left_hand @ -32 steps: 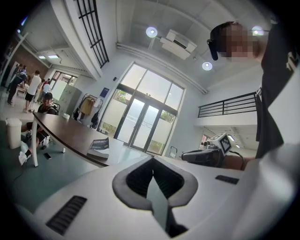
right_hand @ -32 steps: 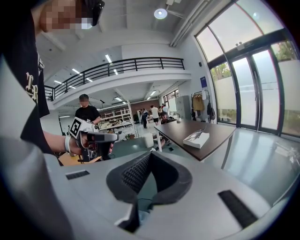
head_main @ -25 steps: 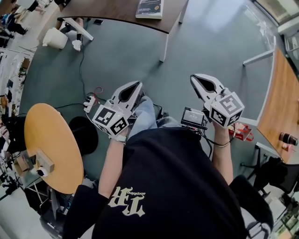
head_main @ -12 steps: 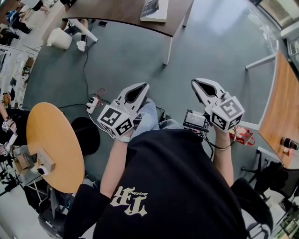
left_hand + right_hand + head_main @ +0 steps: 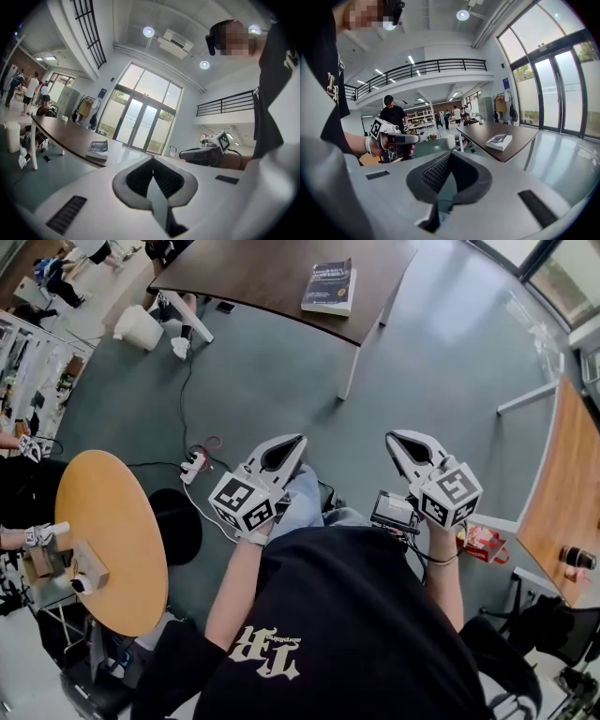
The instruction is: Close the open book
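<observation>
Book (image 5: pixel 328 285) lay shut, cover up, on the dark table (image 5: pixel 253 273), well apart from the left gripper (image 5: pixel 296 441) and right gripper (image 5: pixel 394 438), both clamped together on nothing, so no closing move seemed called for

The left gripper (image 5: pixel 292 444) and the right gripper (image 5: pixel 396 440), apart to its right, both point forward and slightly downward on bare, outstretched forearms (image 5: pixel 234 579), jaws pressed together with nothing between them.
</observation>
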### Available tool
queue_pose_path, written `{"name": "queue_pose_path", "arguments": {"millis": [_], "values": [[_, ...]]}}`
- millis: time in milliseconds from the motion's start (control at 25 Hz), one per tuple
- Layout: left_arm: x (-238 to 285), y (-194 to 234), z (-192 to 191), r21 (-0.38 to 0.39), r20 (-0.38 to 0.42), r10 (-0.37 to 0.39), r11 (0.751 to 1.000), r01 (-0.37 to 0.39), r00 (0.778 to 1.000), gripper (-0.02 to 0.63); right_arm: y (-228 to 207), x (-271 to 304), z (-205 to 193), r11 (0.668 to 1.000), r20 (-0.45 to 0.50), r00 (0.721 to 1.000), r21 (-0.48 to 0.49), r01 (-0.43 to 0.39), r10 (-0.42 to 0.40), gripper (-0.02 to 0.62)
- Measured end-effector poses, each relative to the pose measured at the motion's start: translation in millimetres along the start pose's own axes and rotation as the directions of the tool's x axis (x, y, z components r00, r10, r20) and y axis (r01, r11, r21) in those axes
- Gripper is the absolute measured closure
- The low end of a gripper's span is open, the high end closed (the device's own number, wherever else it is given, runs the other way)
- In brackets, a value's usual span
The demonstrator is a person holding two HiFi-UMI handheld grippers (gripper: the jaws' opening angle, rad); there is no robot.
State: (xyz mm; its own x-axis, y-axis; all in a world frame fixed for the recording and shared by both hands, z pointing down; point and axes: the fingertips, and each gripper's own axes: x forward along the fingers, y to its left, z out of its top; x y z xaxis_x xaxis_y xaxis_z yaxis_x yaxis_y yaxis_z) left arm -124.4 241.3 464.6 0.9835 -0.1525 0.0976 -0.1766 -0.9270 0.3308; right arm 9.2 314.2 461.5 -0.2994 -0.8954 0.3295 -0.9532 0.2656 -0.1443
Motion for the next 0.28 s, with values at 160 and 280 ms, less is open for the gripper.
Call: {"name": "queue_pose_path", "arguments": {"millis": [160, 280], "values": [[-5.3, 1.0, -1.8, -0.004, -0.002, 0.011, 1.0, -0.011, 1.0, 0.598, 4.0, 2.7, -1.3, 1.0, -0.006, 1.0, 0.002, -0.012, 0.012, 0.609], [-10.2, -2.9, -10.4, -0.021, -0.014, 0.018, 1.0, -0.019, 1.0, 0.598, 10.3, 0.0, -12.2, 1.0, -0.027, 0.999, 0.017, -0.024, 0.024, 0.609]]}}
